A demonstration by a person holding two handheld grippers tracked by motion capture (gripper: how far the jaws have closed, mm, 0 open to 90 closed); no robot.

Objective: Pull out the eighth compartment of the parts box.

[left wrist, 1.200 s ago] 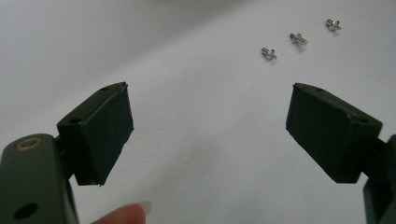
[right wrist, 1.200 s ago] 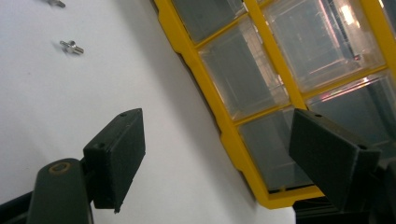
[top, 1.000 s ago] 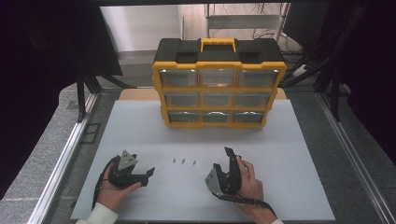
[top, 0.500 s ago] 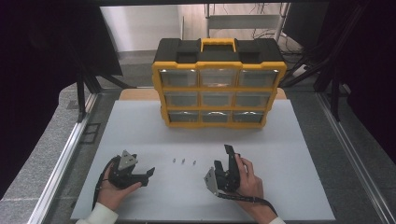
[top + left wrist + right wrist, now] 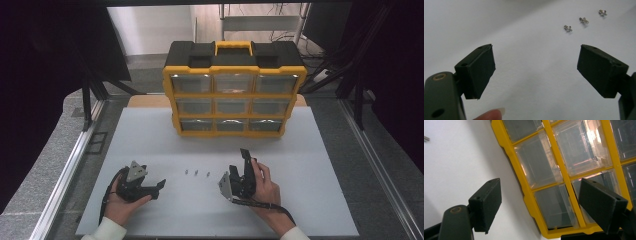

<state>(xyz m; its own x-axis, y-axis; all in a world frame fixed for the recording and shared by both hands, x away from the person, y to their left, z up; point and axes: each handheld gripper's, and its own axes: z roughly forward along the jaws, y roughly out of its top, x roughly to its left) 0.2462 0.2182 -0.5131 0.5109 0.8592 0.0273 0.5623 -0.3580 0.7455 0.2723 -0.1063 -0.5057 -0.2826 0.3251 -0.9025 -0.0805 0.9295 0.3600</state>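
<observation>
Three small metal screws (image 5: 196, 173) lie in a row on the white table (image 5: 300, 150), between my two grippers. In the left gripper view they sit ahead at the upper right (image 5: 584, 20). My left gripper (image 5: 159, 188) rests low at the front left, open and empty, its jaws (image 5: 535, 72) pointing toward the screws. My right gripper (image 5: 239, 162) is open and empty at the front right, tilted up. Its jaws (image 5: 544, 202) face the yellow and black drawer organiser (image 5: 564, 170), which stands at the back middle (image 5: 232, 100).
The organiser has a black lid with a yellow handle (image 5: 233, 47) and three rows of clear drawers, all closed. A metal rail (image 5: 75, 160) runs along the table's left edge. Bare white surface spreads around the screws and in front of the organiser.
My right gripper has edged slightly forward and up. The left gripper and the screws have stayed put.
</observation>
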